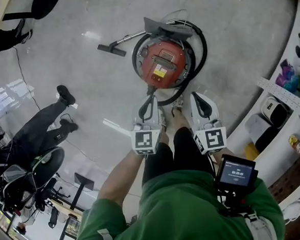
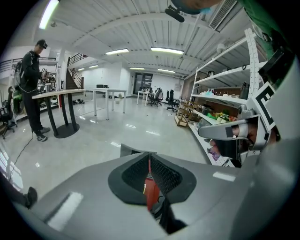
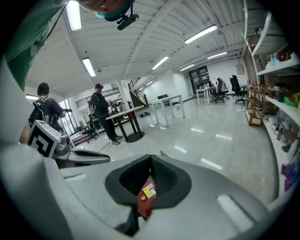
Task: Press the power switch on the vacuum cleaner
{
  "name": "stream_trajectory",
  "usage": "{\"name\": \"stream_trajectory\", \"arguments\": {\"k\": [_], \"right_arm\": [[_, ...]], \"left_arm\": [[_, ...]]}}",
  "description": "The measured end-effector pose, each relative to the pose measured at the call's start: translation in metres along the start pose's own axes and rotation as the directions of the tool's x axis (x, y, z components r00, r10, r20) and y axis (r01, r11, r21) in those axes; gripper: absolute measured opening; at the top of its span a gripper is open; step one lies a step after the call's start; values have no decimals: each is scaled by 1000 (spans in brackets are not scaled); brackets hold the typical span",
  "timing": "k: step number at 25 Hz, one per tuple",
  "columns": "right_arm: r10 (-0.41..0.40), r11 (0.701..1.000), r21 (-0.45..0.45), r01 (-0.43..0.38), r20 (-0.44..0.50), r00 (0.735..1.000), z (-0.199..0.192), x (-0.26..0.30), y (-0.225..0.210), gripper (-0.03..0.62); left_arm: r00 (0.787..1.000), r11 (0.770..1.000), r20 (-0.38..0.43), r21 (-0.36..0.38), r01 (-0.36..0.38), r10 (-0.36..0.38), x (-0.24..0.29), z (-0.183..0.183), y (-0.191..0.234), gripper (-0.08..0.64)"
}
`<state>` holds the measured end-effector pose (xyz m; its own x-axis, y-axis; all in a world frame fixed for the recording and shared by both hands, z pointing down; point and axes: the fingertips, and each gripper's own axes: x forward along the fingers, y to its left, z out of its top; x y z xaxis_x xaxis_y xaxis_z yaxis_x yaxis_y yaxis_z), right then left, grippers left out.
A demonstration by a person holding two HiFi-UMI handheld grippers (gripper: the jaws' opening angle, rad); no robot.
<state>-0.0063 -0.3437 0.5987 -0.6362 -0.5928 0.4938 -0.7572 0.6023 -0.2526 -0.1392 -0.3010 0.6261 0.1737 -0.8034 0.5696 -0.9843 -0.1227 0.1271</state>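
Plainly, the round red canister vacuum cleaner [image 1: 162, 63] sits on the floor, ringed by its black hose [image 1: 201, 54]. The left gripper [image 1: 150, 97] and right gripper [image 1: 197, 95] hover short of it, clenched and empty. I can't pick out its switch, so a jab might glance off the lid.

Polished grey floor [image 1: 237, 44], shelving [image 1: 284, 93] along one wall, a person [image 2: 30, 79] beside a tall table [image 2: 61, 92].

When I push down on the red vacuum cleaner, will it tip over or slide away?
A push from above probably will not tip it: the vacuum cleaner looks wide and round on the floor. A sideways push might slide it, as the floor looks glossy. The hose coiled round it probably bends easily.
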Motion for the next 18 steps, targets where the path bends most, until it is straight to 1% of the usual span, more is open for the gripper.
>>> {"name": "stream_trajectory", "arguments": {"k": [8, 12, 18], "right_arm": [[11, 1000, -7, -12, -54, 998, -39, 30, -8, 2], [26, 999, -30, -28, -75, 997, -59, 39, -7, 2], [39, 999, -9, -40, -113, 993, -84, 55, -10, 2]], "left_arm": [[997, 1000, -76, -5, -13, 13, 33, -46, 17, 6], [994, 1000, -112, 2, -8, 8, 50, -72, 23, 6], [986, 1000, -165, 8, -6, 7, 77, -108, 29, 6]]}}
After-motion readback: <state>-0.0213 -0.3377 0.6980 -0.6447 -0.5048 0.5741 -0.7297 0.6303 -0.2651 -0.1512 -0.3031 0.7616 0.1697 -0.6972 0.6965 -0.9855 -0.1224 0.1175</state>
